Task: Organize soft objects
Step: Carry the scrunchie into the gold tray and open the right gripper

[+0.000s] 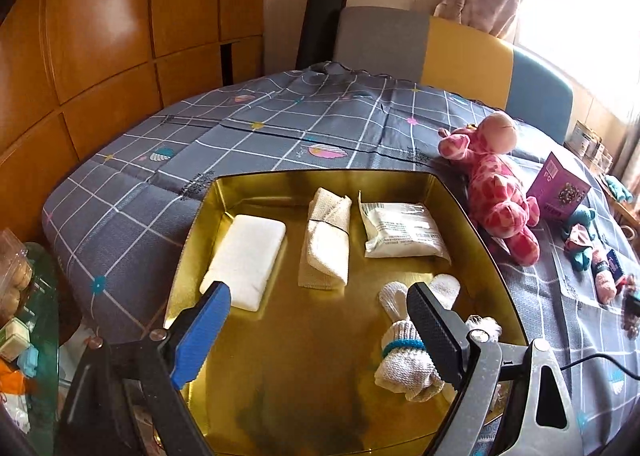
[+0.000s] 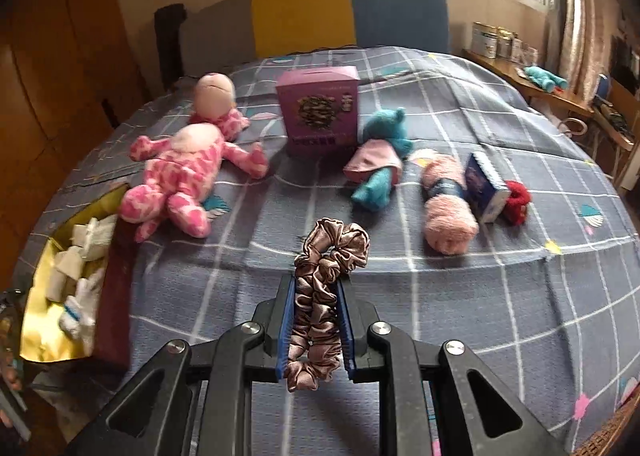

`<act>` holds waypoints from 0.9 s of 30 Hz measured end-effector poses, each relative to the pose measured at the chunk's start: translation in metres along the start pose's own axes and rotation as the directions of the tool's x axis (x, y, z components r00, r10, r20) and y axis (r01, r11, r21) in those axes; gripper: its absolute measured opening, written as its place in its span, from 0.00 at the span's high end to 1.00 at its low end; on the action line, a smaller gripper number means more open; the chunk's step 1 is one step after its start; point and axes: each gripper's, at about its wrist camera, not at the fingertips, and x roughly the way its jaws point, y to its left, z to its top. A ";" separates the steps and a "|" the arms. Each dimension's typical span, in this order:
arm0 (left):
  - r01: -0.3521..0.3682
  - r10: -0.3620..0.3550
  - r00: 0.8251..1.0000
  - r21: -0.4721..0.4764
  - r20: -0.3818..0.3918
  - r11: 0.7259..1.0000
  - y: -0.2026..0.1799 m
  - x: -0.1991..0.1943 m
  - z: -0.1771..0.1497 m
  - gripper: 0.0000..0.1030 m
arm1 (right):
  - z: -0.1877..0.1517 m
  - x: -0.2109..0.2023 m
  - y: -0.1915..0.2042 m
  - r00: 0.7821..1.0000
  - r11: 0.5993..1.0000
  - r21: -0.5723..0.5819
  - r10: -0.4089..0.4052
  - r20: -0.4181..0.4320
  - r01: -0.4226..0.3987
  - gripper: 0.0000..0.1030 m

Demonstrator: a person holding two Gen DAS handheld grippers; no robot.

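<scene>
My right gripper (image 2: 316,284) is shut on a shiny mauve scrunchie (image 2: 328,252), held above the grey checked bedspread (image 2: 500,296). Beyond it lie a pink spotted plush (image 2: 180,175), a teal plush in a pink cloth (image 2: 380,163), a pink fluffy roll (image 2: 448,207) and a red scrunchie (image 2: 518,201). My left gripper (image 1: 318,292) is open over the gold tray (image 1: 320,376). In the tray lie a white pad (image 1: 244,256), a rolled beige cloth (image 1: 326,244), a white packet (image 1: 400,232) and white gloves (image 1: 404,352) bound with a blue band.
A purple carton (image 2: 320,111) stands upright mid-bed, and a small blue box (image 2: 486,187) leans between the pink roll and the red scrunchie. Wooden cupboards (image 1: 100,35) line the left. A grey, yellow and blue headboard (image 2: 348,11) stands behind. A shelf with tins (image 2: 496,43) lies at the right.
</scene>
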 end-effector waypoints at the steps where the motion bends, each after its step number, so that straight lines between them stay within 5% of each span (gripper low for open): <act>1: 0.000 0.000 1.000 -0.005 0.003 1.000 0.002 -0.001 0.000 0.12 | 0.004 -0.001 0.010 0.999 0.999 -0.011 0.048 -0.007 -0.048 0.81; 4: -0.009 0.009 1.000 -0.025 0.013 1.000 0.011 -0.003 0.003 0.12 | 0.014 0.002 0.048 0.982 0.980 -0.058 0.187 -0.036 -0.189 0.81; 9: -0.028 0.030 0.999 -0.062 0.025 0.998 0.029 -0.009 0.005 0.12 | 0.027 0.017 0.126 0.916 0.908 -0.134 0.381 -0.124 -0.396 0.81; 16: -0.039 0.041 0.999 -0.097 0.025 0.995 0.045 -0.010 0.005 0.12 | 0.028 0.056 0.232 0.828 0.807 -0.211 0.497 -0.261 -0.551 0.81; 20: -0.032 0.034 0.999 -0.101 0.020 0.994 0.046 -0.008 0.003 0.12 | 0.016 0.095 0.273 0.826 0.805 -0.241 0.457 -0.330 -0.542 0.77; 24: -0.027 0.028 1.000 -0.092 0.011 0.995 0.043 -0.006 0.000 0.12 | 0.005 0.125 0.290 0.847 0.837 -0.247 0.386 -0.364 -0.488 0.74; 27: -0.034 0.035 0.999 -0.073 0.013 0.997 0.038 -0.005 -0.001 0.12 | 0.000 0.126 0.283 0.843 0.841 -0.232 0.387 -0.374 -0.489 0.63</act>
